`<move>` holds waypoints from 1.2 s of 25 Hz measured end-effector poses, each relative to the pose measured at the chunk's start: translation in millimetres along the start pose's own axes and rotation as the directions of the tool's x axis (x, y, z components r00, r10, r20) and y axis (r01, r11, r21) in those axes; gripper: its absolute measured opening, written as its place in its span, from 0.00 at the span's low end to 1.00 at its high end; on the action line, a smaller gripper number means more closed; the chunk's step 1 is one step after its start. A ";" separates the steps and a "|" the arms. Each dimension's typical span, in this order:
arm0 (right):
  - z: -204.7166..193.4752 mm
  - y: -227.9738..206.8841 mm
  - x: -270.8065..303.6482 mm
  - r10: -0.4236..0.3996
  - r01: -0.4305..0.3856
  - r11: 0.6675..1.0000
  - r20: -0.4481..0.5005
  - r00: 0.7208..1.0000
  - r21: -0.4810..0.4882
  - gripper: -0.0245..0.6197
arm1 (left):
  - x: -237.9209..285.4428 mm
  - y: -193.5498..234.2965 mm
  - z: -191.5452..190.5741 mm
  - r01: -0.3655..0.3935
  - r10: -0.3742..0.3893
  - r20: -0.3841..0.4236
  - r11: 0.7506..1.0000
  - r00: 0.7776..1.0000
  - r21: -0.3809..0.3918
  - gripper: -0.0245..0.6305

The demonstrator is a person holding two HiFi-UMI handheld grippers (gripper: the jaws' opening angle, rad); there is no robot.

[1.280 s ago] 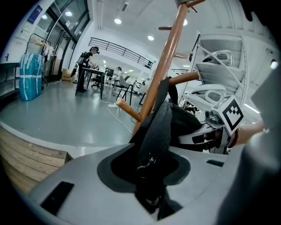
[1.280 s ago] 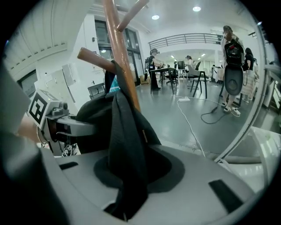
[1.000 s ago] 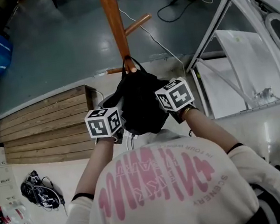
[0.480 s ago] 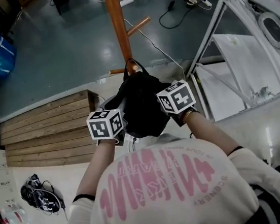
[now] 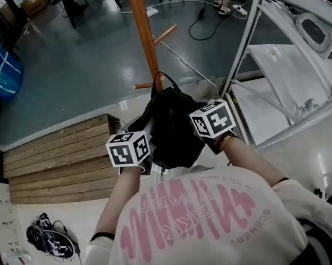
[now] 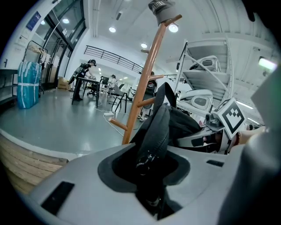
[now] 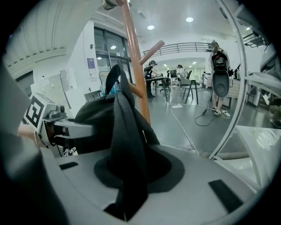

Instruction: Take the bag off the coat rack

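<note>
Seen from above, a person's two arms reach up from the bottom of the frame. The left claw is clamped on a padded strap of the black bag. The right claw is clamped on a fold of fabric on the bag's other side. The bag hangs between them at centre frame. Its top loop sits against the pole of the wooden coat rack, beside a short peg. A slatted wooden platform lies at left, with grey floor filling the upper frame.
</note>
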State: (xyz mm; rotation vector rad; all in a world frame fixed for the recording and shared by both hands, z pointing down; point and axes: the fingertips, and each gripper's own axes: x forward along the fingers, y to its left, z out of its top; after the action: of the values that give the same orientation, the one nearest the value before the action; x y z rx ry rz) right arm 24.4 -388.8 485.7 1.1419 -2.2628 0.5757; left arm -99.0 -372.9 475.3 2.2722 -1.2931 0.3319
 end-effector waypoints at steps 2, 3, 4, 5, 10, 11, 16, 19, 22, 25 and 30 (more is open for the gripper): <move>-1.5 5.4 -6.8 -0.006 0.006 1.000 0.008 1.000 0.008 0.17 | -7.4 -3.1 0.3 0.006 -0.006 0.002 1.000 1.000 0.011 0.19; -2.4 8.3 -10.4 -0.009 0.009 1.000 0.012 1.000 0.011 0.17 | -11.3 -4.9 0.3 0.009 -0.009 0.003 1.000 1.000 0.017 0.19; -3.7 11.0 -14.2 -0.013 0.012 1.000 0.016 1.000 0.015 0.17 | -15.0 -7.1 -0.1 0.013 -0.013 0.004 1.000 1.000 0.022 0.19; -5.3 13.4 -18.0 -0.017 0.016 1.000 0.018 1.000 0.018 0.17 | -18.6 -9.4 -0.7 0.018 -0.018 0.005 1.000 1.000 0.025 0.19; -10.3 28.1 -35.3 -0.035 0.034 0.999 0.031 0.999 0.026 0.17 | -38.8 -17.7 -2.5 0.042 -0.043 0.026 0.999 0.999 0.033 0.19; -11.7 31.7 -38.4 -0.037 0.036 0.999 0.033 0.999 0.025 0.17 | -43.1 -18.7 -3.4 0.045 -0.046 0.030 0.998 0.998 0.034 0.19; -17.7 41.3 -54.2 -0.049 0.048 0.998 0.051 0.998 0.033 0.17 | -57.2 -27.8 -4.3 0.058 -0.060 0.044 0.997 0.997 0.058 0.19; -19.0 50.0 -63.1 -0.053 0.050 0.998 0.061 0.997 0.042 0.17 | -69.2 -31.9 -2.3 0.060 -0.065 0.056 0.995 0.996 0.082 0.19; -21.1 57.4 -73.2 -0.058 0.055 0.997 0.069 0.996 0.051 0.17 | -80.5 -38.3 -1.3 0.066 -0.073 0.070 0.993 0.995 0.096 0.19; -22.0 62.6 -83.5 -0.061 0.056 0.997 0.079 0.995 0.060 0.17 | -89.6 -44.8 1.2 0.066 -0.076 0.084 0.992 0.994 0.111 0.19; -25.3 68.0 -96.3 -0.066 0.060 0.996 0.092 0.994 0.066 0.17 | -100.0 -53.6 0.4 0.069 -0.080 0.097 0.991 0.992 0.118 0.19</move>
State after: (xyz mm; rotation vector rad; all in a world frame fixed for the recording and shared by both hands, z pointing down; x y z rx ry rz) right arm 23.0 -279.2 435.4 1.2924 -2.2926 0.5833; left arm -105.1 -277.2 414.6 2.4551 -1.2636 0.2738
